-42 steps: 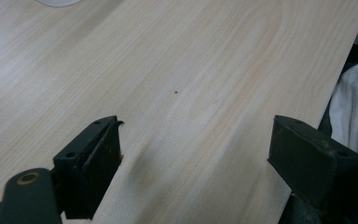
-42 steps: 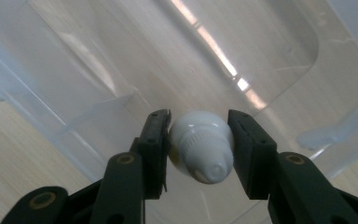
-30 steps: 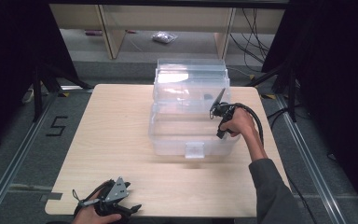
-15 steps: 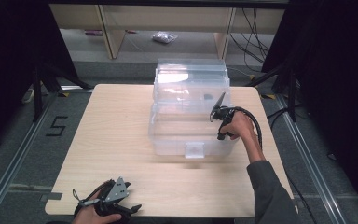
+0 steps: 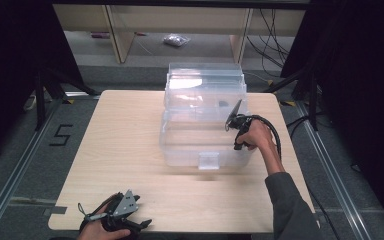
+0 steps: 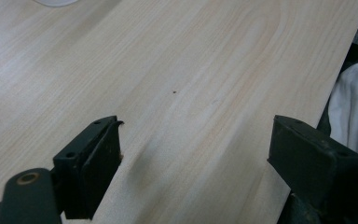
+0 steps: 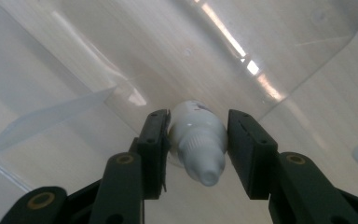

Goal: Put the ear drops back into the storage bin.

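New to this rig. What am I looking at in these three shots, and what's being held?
No robot arm here: a person holds a two-jaw tool in each hand. The high view looks down on a wooden table carrying a clear plastic box with its lid raised. The other two cameras ride on the tools and look along their black jaws. The right tool, reaching into the box, is clamped on a small white bottle, its cap end pointing toward the camera. The left tool rests near the table's front edge, jaws wide apart with bare wood between them.
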The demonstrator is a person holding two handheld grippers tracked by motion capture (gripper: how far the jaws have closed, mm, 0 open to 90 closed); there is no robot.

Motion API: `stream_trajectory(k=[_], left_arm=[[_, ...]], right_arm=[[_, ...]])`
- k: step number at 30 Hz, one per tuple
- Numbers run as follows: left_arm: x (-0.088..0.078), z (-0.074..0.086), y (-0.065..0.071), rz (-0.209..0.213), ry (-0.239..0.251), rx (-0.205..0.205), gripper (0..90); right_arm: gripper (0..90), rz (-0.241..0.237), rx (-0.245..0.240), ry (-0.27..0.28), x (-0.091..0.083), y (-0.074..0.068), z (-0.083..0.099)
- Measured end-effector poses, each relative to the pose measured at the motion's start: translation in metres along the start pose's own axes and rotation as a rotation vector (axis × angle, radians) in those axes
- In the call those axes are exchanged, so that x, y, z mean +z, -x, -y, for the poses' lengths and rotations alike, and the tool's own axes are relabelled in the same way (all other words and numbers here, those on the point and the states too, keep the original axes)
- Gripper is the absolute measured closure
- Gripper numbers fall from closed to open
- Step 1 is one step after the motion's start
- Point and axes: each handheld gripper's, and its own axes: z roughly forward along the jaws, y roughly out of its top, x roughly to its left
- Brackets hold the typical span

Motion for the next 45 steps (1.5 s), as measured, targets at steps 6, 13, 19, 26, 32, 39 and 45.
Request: stream_trajectory(k=[6, 13, 19, 26, 32, 39, 45], left_arm=[[0.0, 0.0, 0.0, -0.001, 0.0, 0.013, 16.4], [0.0, 0.0, 0.0, -0.002, 0.002, -0.003, 16.4], [0.0, 0.0, 0.0, -0.004, -0.001, -0.004, 16.4], [0.001, 0.0, 0.0, -0.002, 0.004, -0.007, 16.4], [0.0, 0.0, 0.0, -0.006, -0.001, -0.007, 16.4], [0.001, 0.0, 0.0, -0.004, 0.004, -0.005, 16.4], [0.0, 0.0, -0.001, -0.004, -0.003, 0.013, 16.4]], right_arm=[[58.0, -0.012, 0.031, 0.026, -0.008, -0.002, 0.004], [52.3, 0.009, 0.053, 0.061, -0.025, -0.007, 0.01], [48.4, 0.018, 0.031, 0.114, -0.039, -0.01, 0.014], [44.7, 0.044, -0.006, 0.185, -0.052, -0.018, 0.024], [41.9, 0.042, -0.027, 0.228, -0.061, -0.022, 0.029], [37.3, 0.012, -0.012, 0.281, -0.069, -0.03, 0.035], [37.3, -0.006, -0.013, 0.337, -0.075, -0.036, 0.042]])
